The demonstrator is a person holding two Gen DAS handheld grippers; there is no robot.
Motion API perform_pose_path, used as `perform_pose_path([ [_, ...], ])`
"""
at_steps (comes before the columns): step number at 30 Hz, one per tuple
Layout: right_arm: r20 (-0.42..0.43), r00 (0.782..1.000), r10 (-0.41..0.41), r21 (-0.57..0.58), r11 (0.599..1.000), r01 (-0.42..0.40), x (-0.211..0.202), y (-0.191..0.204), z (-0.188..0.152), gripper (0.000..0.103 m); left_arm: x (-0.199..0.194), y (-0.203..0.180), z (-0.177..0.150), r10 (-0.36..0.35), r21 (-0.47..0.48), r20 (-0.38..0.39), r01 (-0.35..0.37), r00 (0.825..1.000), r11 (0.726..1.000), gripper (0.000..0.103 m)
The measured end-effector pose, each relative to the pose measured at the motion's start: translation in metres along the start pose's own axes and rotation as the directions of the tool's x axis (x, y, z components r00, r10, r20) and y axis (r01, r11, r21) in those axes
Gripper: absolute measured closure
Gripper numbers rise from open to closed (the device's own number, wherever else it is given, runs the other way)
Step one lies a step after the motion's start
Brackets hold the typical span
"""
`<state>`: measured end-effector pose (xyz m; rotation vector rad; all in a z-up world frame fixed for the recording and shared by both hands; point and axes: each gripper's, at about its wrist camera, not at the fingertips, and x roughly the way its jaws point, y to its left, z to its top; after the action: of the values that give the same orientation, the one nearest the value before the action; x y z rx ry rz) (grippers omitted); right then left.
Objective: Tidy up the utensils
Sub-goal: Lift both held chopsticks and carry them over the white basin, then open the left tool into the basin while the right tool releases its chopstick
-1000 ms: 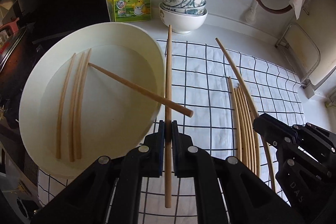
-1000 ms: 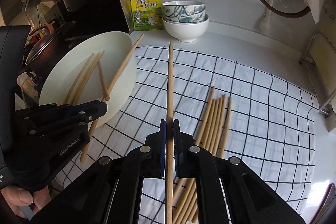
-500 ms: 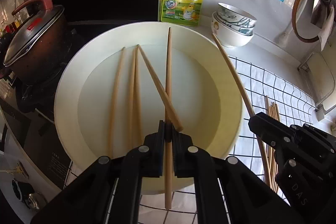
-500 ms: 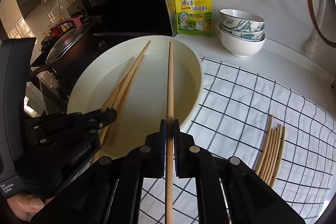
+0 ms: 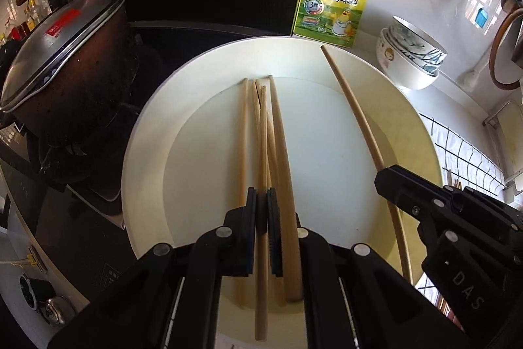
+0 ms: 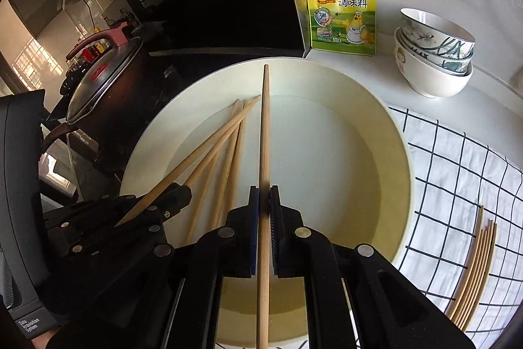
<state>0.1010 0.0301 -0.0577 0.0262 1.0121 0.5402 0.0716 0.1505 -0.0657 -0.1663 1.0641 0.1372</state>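
A: Where are the chopsticks?
B: My left gripper and right gripper each pinch one chopstick lengthwise over the white basin, pointing toward its far rim.

From my left wrist camera, the black right gripper covers the middle of the long wooden chopstick it carries. The checked white cloth is mostly cut off at the right edge. In my right wrist view, the bundle of pale wooden chopsticks runs out of frame, so I can't count them.
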Motion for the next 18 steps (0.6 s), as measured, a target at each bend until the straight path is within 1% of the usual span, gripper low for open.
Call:
perform_pose_path([
  [5,-0.015,1.0,-0.025,0.005,1.0,0.025,0.01,0.003,0.005,0.096,0.008,0.007,0.008,-0.006,0.013,-0.017,0.007,1.0,1.0,0.095],
  [9,-0.003,1.0,-0.027,0.019,0.999,0.027,0.009,0.001,0.005,0.095,0.01,0.011,0.011,0.007,0.031,-0.037,-0.006,0.999,1.0,0.095],
  [12,0.0,1.0,-0.03,0.022,0.999,0.03,0.007,0.001,0.005,0.094,0.01,0.017,0.011,0.01,0.022,-0.05,-0.009,0.999,1.0,0.094],
  [14,0.006,0.999,-0.036,0.02,0.999,0.036,0.004,0.001,0.004,0.091,0.009,0.022,0.01,0.012,0.009,-0.055,-0.012,0.998,1.0,0.087],
  [15,0.009,0.999,-0.037,0.02,0.999,0.036,0.003,0.0,0.003,0.089,0.008,0.023,0.009,0.009,0.004,-0.056,-0.009,0.998,1.0,0.085],
  [18,0.015,0.999,-0.038,0.021,0.999,0.037,-0.002,-0.001,0.002,0.087,0.005,0.026,0.007,0.013,-0.002,-0.056,-0.013,0.998,1.0,0.076],
])
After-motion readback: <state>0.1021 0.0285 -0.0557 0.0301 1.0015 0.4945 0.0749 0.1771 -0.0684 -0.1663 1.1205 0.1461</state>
